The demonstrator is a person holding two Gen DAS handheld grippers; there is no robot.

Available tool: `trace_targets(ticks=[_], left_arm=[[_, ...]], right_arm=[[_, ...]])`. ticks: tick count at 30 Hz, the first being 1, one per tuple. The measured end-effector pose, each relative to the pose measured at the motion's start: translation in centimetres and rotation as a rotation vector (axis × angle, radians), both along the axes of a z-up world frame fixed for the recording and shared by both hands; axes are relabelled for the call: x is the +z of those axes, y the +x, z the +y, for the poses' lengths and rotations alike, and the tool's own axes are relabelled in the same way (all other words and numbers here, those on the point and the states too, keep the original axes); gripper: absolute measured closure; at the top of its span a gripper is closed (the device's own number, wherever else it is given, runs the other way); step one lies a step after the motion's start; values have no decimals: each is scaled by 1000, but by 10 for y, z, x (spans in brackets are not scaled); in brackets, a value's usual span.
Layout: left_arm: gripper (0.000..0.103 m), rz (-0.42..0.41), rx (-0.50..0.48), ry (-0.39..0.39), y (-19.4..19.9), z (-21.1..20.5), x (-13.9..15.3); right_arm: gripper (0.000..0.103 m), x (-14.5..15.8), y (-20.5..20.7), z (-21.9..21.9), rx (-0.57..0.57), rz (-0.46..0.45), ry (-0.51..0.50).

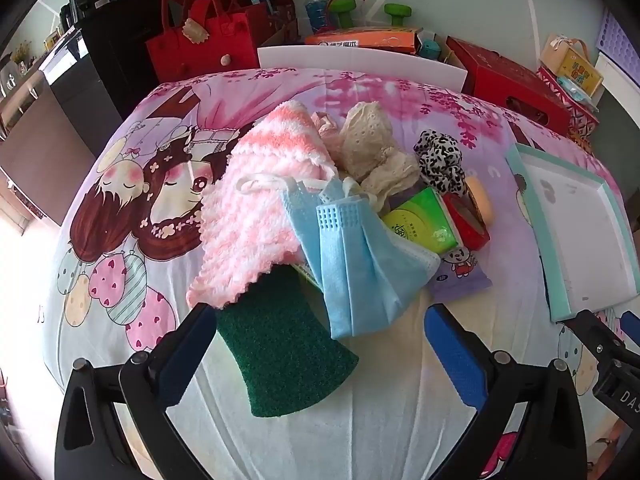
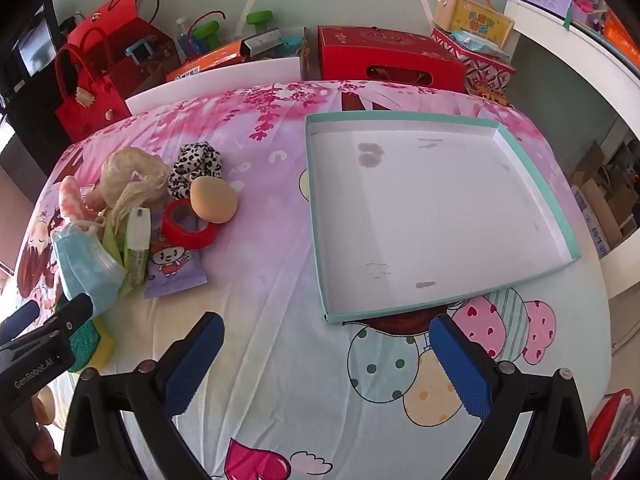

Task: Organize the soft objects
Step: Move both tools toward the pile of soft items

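right wrist: "genrobot.ai" on left gripper (image 2: 60, 312)

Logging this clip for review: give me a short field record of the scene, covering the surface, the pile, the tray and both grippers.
surface: cartoon-print sheet
pile: pink towel, blue mask, green sponge, lace cloth, scrunchie, tissue pack, red tape roll, beige sponge
tray: teal-rimmed tray, empty, apart from the pile
left gripper: open, over the green sponge and mask, gripping nothing
right gripper: open, over bare sheet near the tray's front edge
sorting: not begun
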State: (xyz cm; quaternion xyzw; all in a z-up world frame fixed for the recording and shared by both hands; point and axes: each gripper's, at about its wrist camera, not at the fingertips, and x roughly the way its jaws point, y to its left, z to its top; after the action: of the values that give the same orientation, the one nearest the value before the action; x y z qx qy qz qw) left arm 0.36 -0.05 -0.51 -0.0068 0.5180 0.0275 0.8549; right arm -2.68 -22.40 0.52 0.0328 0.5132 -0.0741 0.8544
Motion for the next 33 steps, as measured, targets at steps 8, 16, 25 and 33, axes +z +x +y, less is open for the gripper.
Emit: trace_targets(ticks=[8, 16, 25, 33], left_arm=[[0, 13, 1, 9, 1, 0, -3], [0, 21, 7, 12, 2, 1, -5], [0, 28, 13, 17, 2, 0, -7], [0, 33, 13, 18, 2, 0, -9]], right_arm=[[0, -3, 3, -4, -1, 8, 4], [0, -2, 2, -4, -3, 14, 2], [0, -3, 2, -3, -2, 19, -1], [0, -4, 2, -3, -3, 23, -2]])
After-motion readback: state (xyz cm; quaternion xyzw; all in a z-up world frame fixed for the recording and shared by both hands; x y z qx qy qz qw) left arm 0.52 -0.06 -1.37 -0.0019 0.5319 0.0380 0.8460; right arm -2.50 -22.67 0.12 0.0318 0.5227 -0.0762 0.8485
